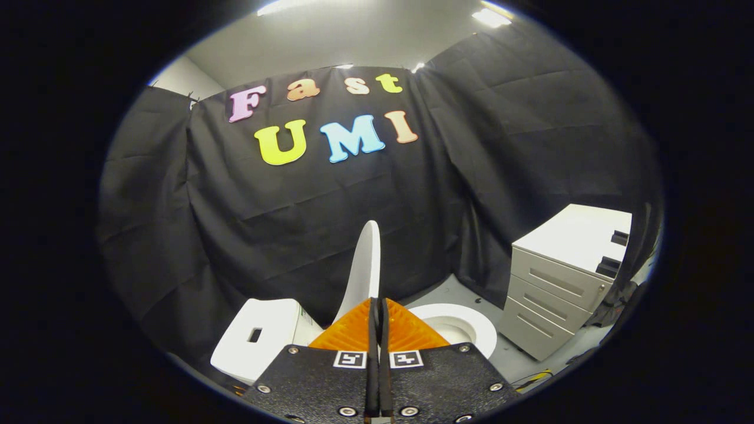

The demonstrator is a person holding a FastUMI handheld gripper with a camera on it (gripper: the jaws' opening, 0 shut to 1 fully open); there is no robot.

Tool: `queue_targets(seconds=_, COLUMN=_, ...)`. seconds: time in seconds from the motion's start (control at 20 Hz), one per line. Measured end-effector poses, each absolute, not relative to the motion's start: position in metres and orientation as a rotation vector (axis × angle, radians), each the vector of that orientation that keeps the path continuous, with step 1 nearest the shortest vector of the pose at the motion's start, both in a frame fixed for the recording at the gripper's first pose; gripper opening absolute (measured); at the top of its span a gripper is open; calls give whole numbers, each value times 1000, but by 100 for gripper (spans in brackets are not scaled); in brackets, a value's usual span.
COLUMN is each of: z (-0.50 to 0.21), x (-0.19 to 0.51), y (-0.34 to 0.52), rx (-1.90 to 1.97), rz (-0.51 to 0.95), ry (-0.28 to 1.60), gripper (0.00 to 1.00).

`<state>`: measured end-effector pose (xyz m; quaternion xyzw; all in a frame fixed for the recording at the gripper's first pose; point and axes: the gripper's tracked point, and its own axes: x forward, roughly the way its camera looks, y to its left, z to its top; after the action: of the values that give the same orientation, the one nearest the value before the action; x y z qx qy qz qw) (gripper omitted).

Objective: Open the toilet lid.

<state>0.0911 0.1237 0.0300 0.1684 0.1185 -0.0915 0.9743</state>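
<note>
A white plastic toilet lid [363, 268] stands raised, close to upright and seen almost edge-on, rising directly ahead of the handheld gripper [377, 318] in a booth hung with black cloth. The jaws are pressed together with only a thin dark seam between them, and the lower edge of the lid meets them right at their tips; whether that edge is pinched in the seam or merely sits just behind it cannot be told from this angle.

Taking the lid as the marker: to its left, low and close, sits the white boxy toilet cistern [259, 338], its flat top showing a small dark rectangular slot. To the lid's right, the white oval toilet seat and bowl [465, 327] lie uncovered, the rim curving round a pale hollow, partly hidden behind the jaws. Farther right of the lid, well apart from it, a pale grey three-drawer cabinet [559, 282] stands on the light grey floor [518, 359], with two small dark objects [612, 253] resting along the far edge of its flat top. Behind the lid the black cloth wall [294, 224] falls in folds, and above it a strip of grey ceiling carries bright lamps [489, 16].
</note>
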Motion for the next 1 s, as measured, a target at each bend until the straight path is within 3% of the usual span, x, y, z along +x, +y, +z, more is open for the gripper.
queue_targets(seconds=0.6, z=70, x=97, y=213, rx=-16, rz=-53, ry=138, gripper=0)
queue_targets(seconds=1.0, z=80, x=99, y=262, rx=-55, rz=11, ry=94, gripper=0)
